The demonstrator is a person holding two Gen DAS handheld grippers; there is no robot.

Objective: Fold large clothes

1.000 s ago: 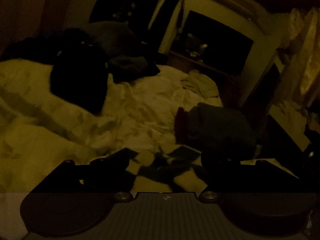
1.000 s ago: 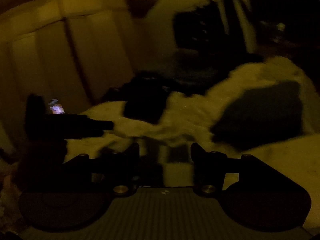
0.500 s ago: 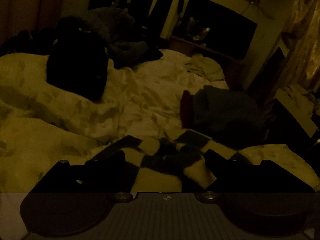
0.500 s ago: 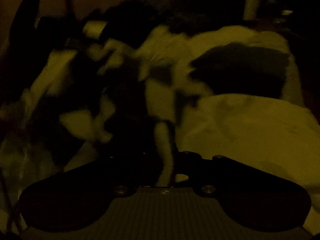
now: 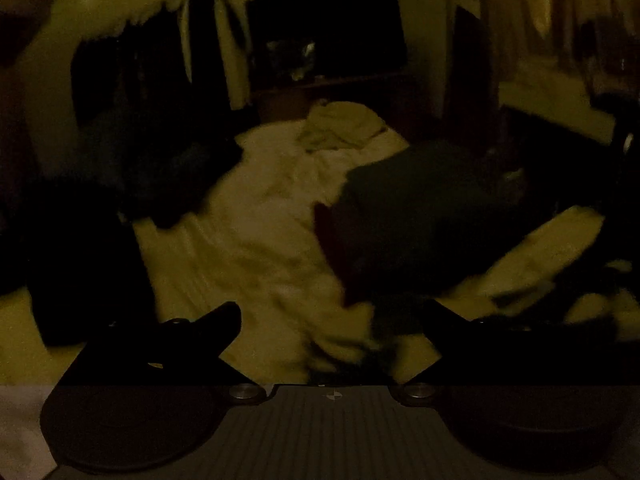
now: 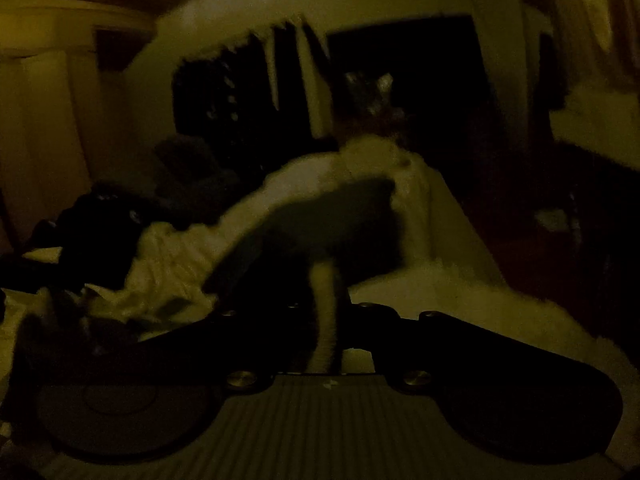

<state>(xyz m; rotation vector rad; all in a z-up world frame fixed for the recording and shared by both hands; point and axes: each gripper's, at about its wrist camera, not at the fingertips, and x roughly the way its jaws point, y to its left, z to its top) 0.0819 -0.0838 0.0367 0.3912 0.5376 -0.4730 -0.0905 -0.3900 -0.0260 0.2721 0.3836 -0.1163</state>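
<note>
The room is very dim. A black-and-white checkered garment [image 5: 352, 350] lies bunched on the white duvet [image 5: 260, 208] just ahead of my left gripper [image 5: 332, 322], whose jaws stand wide apart and press on nothing. In the right wrist view my right gripper [image 6: 326, 314] is shut on a pale strip of that checkered garment [image 6: 324, 280], which rises from between the jaws. More of its checks trail off to the left [image 6: 100, 304].
A dark folded garment [image 5: 420, 220] sits on the bed to the right, a black one [image 5: 80, 260] to the left, and a pale crumpled one [image 5: 344, 124] at the far end. Dark clothes hang on the back wall [image 5: 132, 80]. The bed's edge drops off at right [image 6: 472, 232].
My right gripper went from open to shut on the checkered garment and dipped towards the bed. The left gripper swung to the right, still open; the checkered cloth now lies lower in its view.
</note>
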